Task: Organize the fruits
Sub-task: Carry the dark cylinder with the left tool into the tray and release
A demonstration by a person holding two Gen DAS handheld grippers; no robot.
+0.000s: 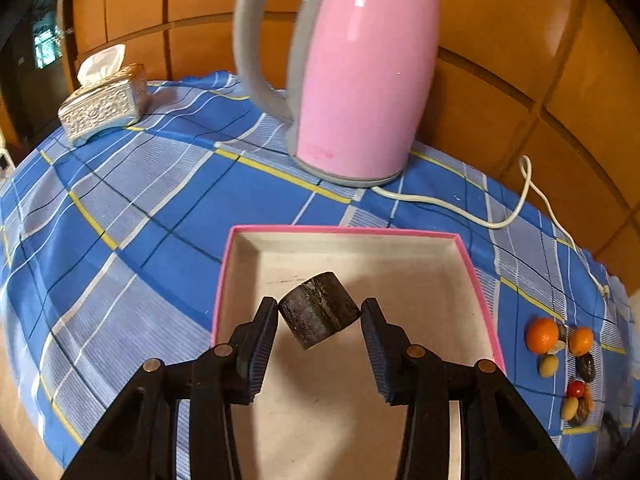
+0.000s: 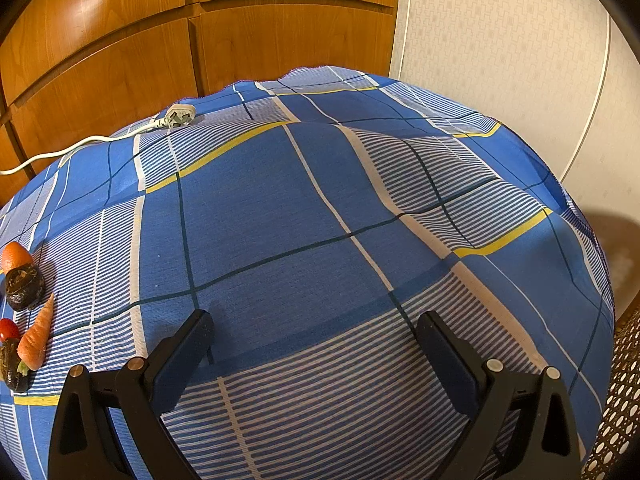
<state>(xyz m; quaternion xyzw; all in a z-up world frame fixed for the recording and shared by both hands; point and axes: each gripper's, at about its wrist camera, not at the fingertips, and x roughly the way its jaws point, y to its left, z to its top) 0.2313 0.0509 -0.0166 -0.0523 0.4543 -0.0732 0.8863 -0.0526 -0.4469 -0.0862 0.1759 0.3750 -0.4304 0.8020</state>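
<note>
Blue plaid tablecloth point(image 2: 280, 208), wood-panelled wall point(image 2: 120, 40), both hand-held grippers point(image 1: 319, 322) point(image 2: 316, 344) spread, gripping nothing

Left tool point(image 1: 319, 344), right tool point(image 2: 314, 356): black, ribbed pads, metal pins.

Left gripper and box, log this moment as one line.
left gripper: open, dark cylinder between fingers over box | right gripper: open, empty | fruits: on cloth

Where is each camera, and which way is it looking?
Left wrist: sits on the left tool, looking forward over the pink box and dark cylinder toward the kettle; both fingers show.
Right wrist: sits on the right tool, looking across the tablecloth toward wooden panels; both fingers show.
Shared: tablecloth, white cord, fruit pile.
</note>
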